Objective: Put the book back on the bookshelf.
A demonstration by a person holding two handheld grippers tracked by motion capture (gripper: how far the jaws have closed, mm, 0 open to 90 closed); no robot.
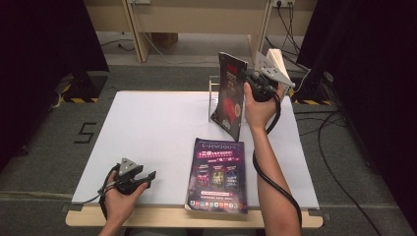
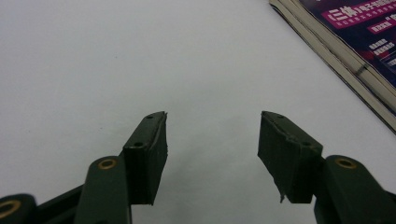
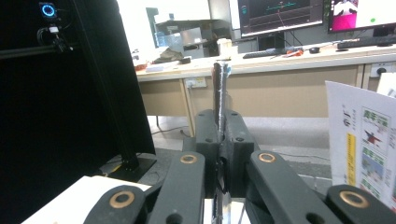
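The right tongs (image 3: 223, 140) are pressed together on the thin edge of a dark magazine (image 1: 230, 93), which is held upright by them at the far side of the white surface (image 1: 147, 128). In the high view the magazine is seen standing almost vertical, with its lower edge near or on the surface, just beside a small metal stand (image 1: 214, 91). It is probably gripped by the edge so that it can be lowered on its side into that stand; whether it already touches the stand cannot be told. A pale paper or booklet (image 1: 276, 59) is seen behind the right tongs.

The left tongs (image 2: 212, 154) are spread and nothing is between them. They are rested low over the near left part of the surface, apparently kept out of the way until they are needed.

A second magazine (image 1: 219, 174) is laid flat at the near edge of the surface, cover upward, probably waiting for its turn.

The grip itself is shown best by the right gripper view: the magazine's edge is seen rising between the two pads, with a desk, monitors and a printed sheet (image 3: 362, 149) behind. The place of the magazine on the surface is given by the high view. In the left gripper view the page edges of the flat magazine (image 2: 336, 51) are seen close, at the upper right.
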